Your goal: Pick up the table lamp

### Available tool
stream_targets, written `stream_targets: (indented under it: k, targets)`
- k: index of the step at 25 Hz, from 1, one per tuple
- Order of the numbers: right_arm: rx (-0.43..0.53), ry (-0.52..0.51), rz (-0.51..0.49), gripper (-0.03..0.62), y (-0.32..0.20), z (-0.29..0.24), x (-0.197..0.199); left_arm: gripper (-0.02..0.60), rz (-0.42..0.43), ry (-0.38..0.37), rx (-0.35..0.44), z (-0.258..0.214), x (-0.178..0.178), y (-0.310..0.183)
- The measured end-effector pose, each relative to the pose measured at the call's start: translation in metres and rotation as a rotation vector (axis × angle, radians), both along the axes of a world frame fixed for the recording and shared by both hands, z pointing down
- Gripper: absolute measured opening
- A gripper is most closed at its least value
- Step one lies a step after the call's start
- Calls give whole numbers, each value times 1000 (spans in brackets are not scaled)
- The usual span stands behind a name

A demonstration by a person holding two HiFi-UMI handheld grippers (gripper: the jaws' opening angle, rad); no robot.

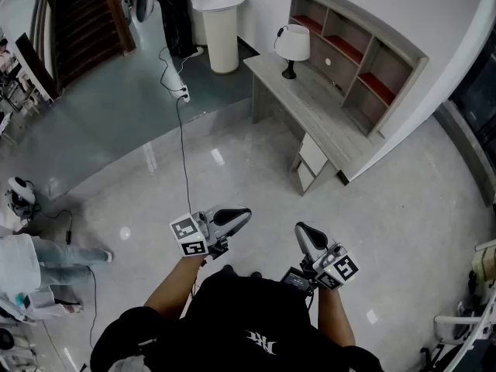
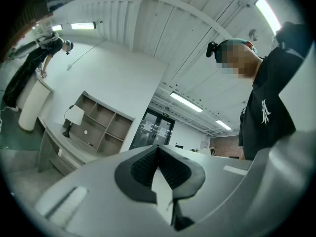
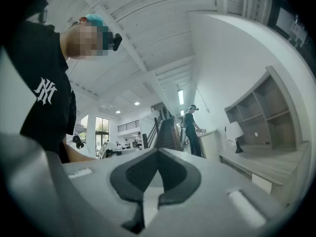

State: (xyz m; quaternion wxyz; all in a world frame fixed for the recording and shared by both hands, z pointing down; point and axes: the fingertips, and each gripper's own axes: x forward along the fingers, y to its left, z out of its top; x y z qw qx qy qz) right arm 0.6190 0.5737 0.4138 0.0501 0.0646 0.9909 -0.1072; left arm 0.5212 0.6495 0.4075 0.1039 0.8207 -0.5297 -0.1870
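The table lamp (image 1: 293, 46), white shade on a black stem and base, stands on the grey desk (image 1: 310, 111) far ahead. It shows small in the left gripper view as the lamp (image 2: 72, 117) and in the right gripper view as the lamp (image 3: 236, 134). My left gripper (image 1: 245, 215) is held close to my body, shut and empty, jaws together. My right gripper (image 1: 298, 229) is beside it, also shut with nothing in it. Both are a long way short of the lamp.
A shelf unit (image 1: 364, 60) backs the desk against the wall. A white round pedestal (image 1: 221, 23) with a person (image 1: 174, 14) beside it stands left of the desk. A cable (image 1: 182, 138) runs across the floor. A wooden staircase (image 1: 85, 18) is at the far left.
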Motion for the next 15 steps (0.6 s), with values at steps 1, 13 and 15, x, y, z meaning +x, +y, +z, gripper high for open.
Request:
stream_targets:
  k: [1, 13, 15]
  targets:
    - [4, 1, -2, 3, -1, 1, 0, 2, 2, -8, -6, 3, 2, -1]
    - [-17, 29, 25, 3, -8, 10, 13, 2, 23, -100, -76, 24, 30, -12]
    - [-15, 33, 37, 3, -11, 11, 14, 2, 20, -107, -75, 31, 30, -12]
